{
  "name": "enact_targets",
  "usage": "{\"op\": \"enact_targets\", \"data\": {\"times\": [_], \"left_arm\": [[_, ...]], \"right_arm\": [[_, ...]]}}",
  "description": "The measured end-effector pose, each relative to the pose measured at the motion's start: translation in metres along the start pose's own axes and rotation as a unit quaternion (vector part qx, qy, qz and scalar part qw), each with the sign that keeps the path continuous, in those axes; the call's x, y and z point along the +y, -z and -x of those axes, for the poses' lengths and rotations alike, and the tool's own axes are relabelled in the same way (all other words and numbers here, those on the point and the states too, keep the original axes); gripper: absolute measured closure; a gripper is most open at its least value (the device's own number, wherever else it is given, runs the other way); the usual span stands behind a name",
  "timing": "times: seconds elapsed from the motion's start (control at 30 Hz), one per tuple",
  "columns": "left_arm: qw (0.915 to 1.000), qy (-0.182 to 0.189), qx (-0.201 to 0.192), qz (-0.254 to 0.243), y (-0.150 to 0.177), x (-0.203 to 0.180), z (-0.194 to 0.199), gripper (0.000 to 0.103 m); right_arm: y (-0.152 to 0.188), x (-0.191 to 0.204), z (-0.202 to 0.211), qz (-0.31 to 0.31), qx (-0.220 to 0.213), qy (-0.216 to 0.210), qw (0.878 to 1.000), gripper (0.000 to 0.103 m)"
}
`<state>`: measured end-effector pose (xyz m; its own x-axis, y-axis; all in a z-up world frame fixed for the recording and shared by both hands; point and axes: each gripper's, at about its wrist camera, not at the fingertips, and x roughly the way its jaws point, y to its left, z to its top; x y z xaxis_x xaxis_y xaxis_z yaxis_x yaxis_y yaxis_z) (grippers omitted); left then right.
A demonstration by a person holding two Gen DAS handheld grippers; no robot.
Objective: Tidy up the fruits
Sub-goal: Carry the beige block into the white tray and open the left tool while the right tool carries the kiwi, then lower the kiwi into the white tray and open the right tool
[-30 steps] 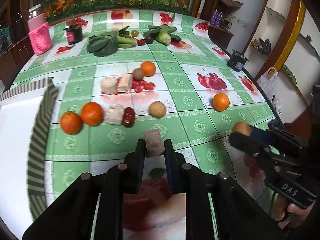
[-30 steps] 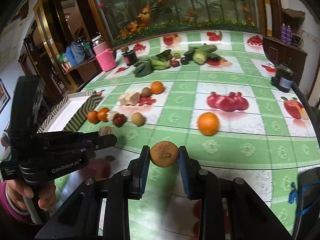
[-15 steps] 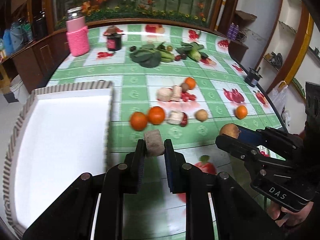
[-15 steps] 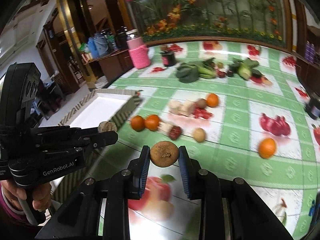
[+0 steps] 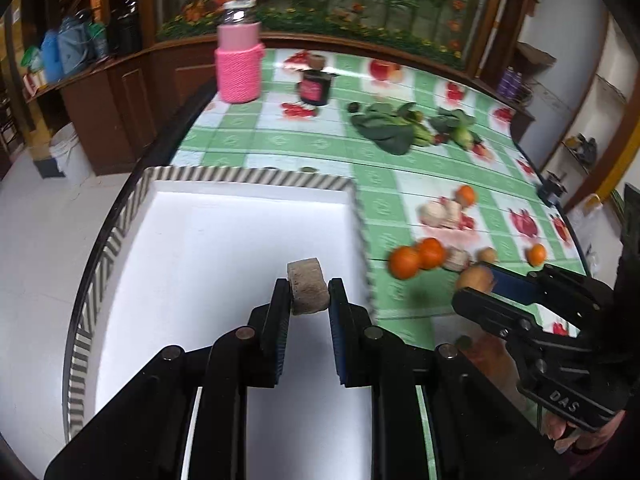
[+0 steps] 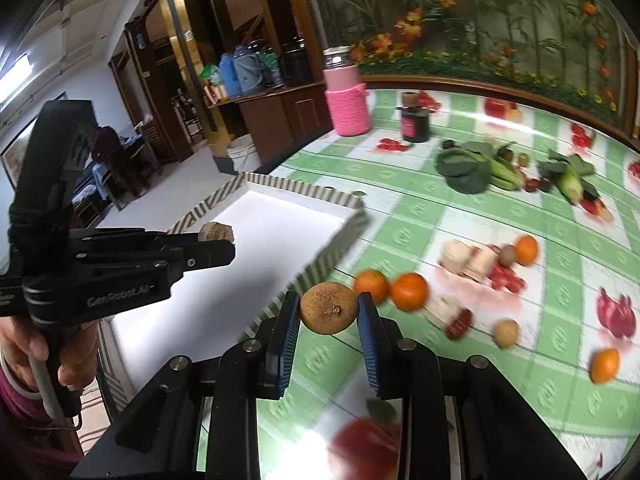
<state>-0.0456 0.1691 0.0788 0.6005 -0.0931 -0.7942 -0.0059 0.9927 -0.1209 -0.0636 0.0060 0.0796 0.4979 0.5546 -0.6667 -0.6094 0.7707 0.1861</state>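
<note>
Both grippers have swung toward the white tray (image 5: 208, 264); left gripper (image 5: 309, 298) clamps a brown block (image 5: 306, 286) over it, while the right gripper (image 6: 329, 314), jaws easing apart, holds a round brown fruit (image 6: 329, 308); only the right view shows a hand (image 6: 36, 354) on the left.

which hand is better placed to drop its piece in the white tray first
Left. The left gripper, shut on the tan block, is already over the white tray. The right gripper, its jaws opening slightly around the brown round fruit, sits over the tablecloth, just outside the tray's striped rim.

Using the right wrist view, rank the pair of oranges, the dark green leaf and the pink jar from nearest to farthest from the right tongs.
1. Pair of oranges, just right of the right tongs.
2. Dark green leaf, mid-table, right.
3. Pink jar, at the far edge.
</note>
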Motion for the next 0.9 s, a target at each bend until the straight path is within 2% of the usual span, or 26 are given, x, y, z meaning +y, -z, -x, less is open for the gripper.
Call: {"op": "enact_targets", "data": {"times": [0.2,0.33,0.5,0.6,0.7,0.9], "left_arm": [[0.9993,-0.024,0.017,0.022,-0.001,0.025,-0.024,0.087],[0.9985,-0.034,0.023,0.036,-0.001,0.038,-0.035,0.087],[0.9985,-0.032,0.024,0.038,-0.002,0.043,-0.041,0.087],[0.9984,-0.028,0.027,0.041,-0.003,0.044,-0.046,0.087],[0.9981,-0.026,0.03,0.047,-0.003,0.046,-0.048,0.087],[0.9978,-0.031,0.029,0.051,-0.003,0.049,-0.046,0.087]], "right_arm": [[-0.017,0.02,-0.029,0.034,0.015,-0.012,0.999,0.073],[-0.021,0.018,-0.038,0.04,0.021,0.003,0.999,0.075],[-0.011,-0.003,-0.027,0.04,0.035,0.024,0.998,0.07],[0.001,-0.01,-0.025,0.033,0.05,0.012,0.998,0.065],[0.011,-0.008,-0.035,0.047,0.067,0.014,0.997,0.065],[0.01,-0.005,-0.06,0.058,0.08,0.005,0.995,0.066]]}}
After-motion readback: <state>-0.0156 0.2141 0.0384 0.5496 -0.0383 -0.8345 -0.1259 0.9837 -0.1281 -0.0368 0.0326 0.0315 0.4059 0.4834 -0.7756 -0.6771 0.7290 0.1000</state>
